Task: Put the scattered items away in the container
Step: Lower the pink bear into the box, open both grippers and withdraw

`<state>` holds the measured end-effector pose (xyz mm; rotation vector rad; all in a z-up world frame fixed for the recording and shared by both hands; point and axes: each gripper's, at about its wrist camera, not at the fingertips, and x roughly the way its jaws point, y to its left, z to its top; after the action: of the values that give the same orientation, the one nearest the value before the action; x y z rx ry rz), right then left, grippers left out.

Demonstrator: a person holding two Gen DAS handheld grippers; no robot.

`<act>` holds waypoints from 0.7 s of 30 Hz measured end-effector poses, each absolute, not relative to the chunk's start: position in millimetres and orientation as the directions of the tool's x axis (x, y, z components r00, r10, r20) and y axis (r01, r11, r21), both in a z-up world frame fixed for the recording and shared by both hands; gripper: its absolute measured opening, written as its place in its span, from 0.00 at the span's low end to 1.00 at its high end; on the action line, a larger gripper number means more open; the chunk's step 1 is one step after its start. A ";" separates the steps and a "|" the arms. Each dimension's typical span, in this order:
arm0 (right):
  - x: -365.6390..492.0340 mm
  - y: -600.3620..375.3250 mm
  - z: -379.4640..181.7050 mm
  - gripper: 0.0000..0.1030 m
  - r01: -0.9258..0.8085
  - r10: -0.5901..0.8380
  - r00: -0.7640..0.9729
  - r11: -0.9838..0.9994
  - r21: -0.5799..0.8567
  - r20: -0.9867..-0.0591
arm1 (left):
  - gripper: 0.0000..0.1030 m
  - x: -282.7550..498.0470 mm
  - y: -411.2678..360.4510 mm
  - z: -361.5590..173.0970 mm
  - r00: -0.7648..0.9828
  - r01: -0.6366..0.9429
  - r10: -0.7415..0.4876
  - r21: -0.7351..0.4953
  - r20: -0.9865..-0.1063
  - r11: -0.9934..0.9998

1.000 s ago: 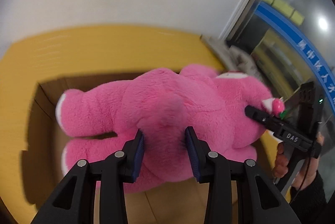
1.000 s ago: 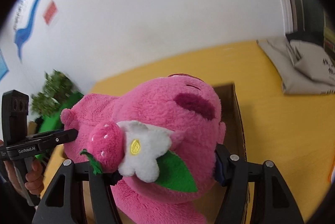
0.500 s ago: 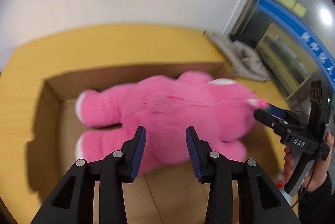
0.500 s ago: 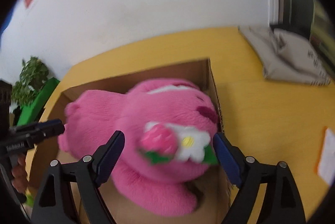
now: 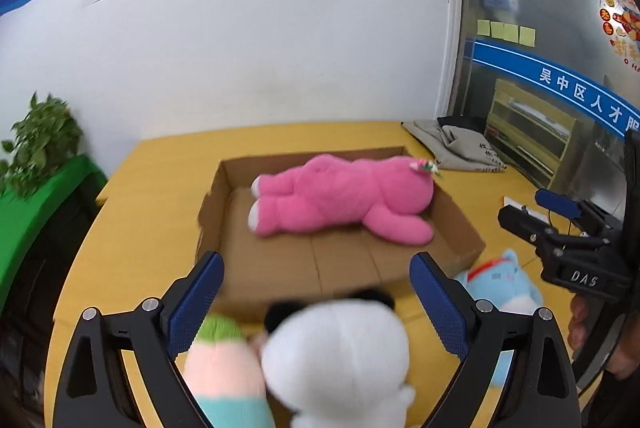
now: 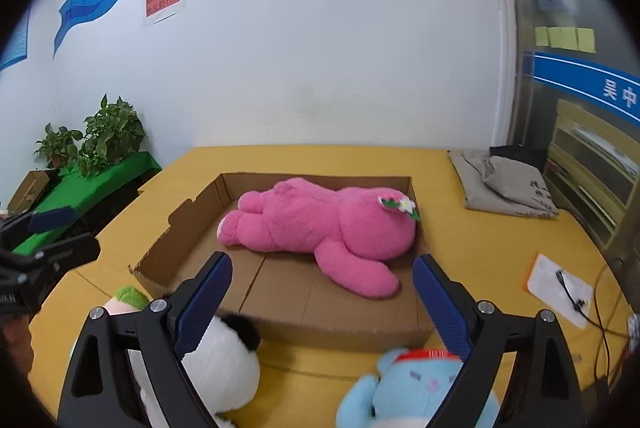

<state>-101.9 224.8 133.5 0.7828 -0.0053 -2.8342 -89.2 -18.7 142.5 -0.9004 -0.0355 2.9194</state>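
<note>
The left gripper (image 5: 316, 302) hangs with its jaws spread wide and holding nothing, just short of the cardboard box (image 6: 172, 224), above the pink-and-green plush (image 5: 220, 360) and the white panda plush (image 5: 336, 356). Inside the box the pink bear (image 6: 320, 224) lies on its side. The right gripper (image 6: 322, 302) is equally wide and empty before the box's near wall, over the blue plush (image 6: 416, 384).

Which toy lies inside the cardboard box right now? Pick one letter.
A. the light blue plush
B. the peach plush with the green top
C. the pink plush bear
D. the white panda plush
C: the pink plush bear lies on its side inside the cardboard box, while the other three plush toys sit on the table outside its near wall.
</note>
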 end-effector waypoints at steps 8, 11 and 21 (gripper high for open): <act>-62.3 218.0 131.6 0.89 0.180 -0.162 -0.837 -0.984 0.017 -0.522 | 0.94 -45.6 -9.3 133.7 -0.824 -0.080 0.110 -0.078 -0.555 -0.994; -55.8 215.9 128.9 0.89 0.183 -0.164 -0.833 -0.983 0.017 -0.529 | 0.94 -37.9 -8.3 131.8 -0.828 -0.069 0.106 -0.087 -0.550 -0.994; -44.8 214.7 124.4 0.89 0.177 -0.153 -0.830 -0.984 0.007 -0.537 | 0.94 -33.9 -8.9 128.0 -0.827 -0.072 0.115 -0.099 -0.550 -0.992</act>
<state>-44.8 214.7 124.4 0.8309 0.0646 -2.8492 -33.9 -8.9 128.0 -0.8826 -0.1129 2.9110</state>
